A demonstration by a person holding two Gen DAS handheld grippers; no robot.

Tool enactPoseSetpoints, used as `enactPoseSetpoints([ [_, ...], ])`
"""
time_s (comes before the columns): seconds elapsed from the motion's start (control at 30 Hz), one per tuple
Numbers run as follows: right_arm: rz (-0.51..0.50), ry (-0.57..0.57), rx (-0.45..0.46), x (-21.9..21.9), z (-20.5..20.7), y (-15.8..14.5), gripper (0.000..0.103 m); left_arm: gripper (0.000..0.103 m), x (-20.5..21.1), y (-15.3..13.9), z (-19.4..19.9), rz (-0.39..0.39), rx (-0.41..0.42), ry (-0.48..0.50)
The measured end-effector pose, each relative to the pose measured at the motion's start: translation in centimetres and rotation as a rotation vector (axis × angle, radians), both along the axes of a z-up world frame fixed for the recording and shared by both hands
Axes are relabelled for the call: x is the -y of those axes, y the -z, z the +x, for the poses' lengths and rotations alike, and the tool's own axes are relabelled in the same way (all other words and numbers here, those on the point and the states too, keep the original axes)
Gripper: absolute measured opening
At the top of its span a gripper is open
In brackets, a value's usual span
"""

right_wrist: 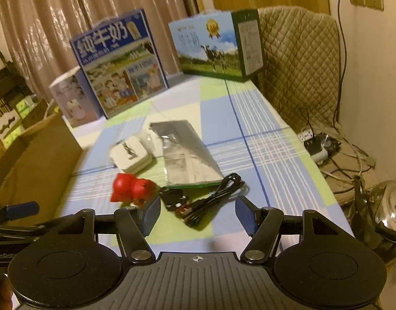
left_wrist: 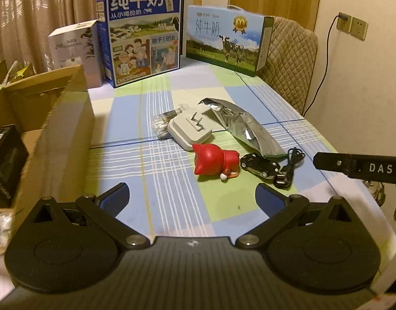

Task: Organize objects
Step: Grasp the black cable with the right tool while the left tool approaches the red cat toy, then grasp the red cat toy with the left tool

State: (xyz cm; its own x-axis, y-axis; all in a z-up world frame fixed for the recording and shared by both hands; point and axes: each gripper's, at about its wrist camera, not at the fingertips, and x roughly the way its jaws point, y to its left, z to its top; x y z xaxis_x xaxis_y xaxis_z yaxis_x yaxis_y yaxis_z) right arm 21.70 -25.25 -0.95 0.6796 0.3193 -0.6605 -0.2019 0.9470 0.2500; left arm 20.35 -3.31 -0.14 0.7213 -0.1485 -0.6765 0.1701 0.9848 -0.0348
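1. Red figurine (left_wrist: 214,162) lies on its side on the checked tablecloth (left_wrist: 151,170), in the middle of a small cluster: white charger (left_wrist: 190,129) just behind it, toy car (left_wrist: 260,166) just beside it on the right, black cable (left_wrist: 288,170) beyond that, and foil pouch (left_wrist: 239,126) and a packet of cotton swabs (left_wrist: 163,124) further back.
2. Handling, our judgement: the figurine looks like hard, smooth plastic, light and rounded, so it may roll or slip. We would take it across the body, not the bulbous head.
3. The cable is limp and looped; a pinch on the bundle should lift it whole. The pouch looks thin and crinkly, best taken at an edge.
4. An open cardboard box (left_wrist: 66,118) stands at the table's left edge; we take it as the likely destination.
5. Left gripper (left_wrist: 191,196): jaws spread wide, nothing between them, hovering above bare cloth short of the figurine.
6. Right gripper (right_wrist: 198,213): jaws well apart, holding nothing; in the right wrist view the cable and car lie just beyond the fingertips, untouched.
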Motion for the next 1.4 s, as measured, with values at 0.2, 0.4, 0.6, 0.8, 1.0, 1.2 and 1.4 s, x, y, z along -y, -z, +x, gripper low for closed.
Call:
enactPoseSetpoints([
  [0.2,0.027,0.01,-0.071,0.1,3.0,2.4,0.05,0.102,0.5,2.1,2.8,-0.002,-0.017,0.009],
  [0.4,0.086,0.079,-0.142,0.7,5.6,4.2,0.035,0.102,0.6,3.7,5.1,-0.007,-0.026,0.009],
  [0.6,0.031,0.081,-0.146,-0.1,6.7,5.0,0.033,0.102,0.4,4.5,5.9,-0.038,-0.052,0.01],
  [0.8,-0.013,0.039,-0.145,-1.2,6.7,5.2,0.033,0.102,0.3,4.8,6.4,-0.057,-0.063,0.01],
  [1.0,-0.025,0.017,-0.149,-1.5,6.6,5.2,0.027,0.102,0.2,5.0,6.6,-0.067,-0.071,0.006],
  [1.2,-0.101,0.011,-0.131,-1.3,6.2,4.6,0.01,0.102,0.6,5.2,7.1,-0.061,-0.065,0.021],
  [1.4,-0.113,0.005,-0.139,-1.1,6.3,4.7,0.01,0.102,1.7,5.5,8.0,-0.068,-0.047,0.046],
])
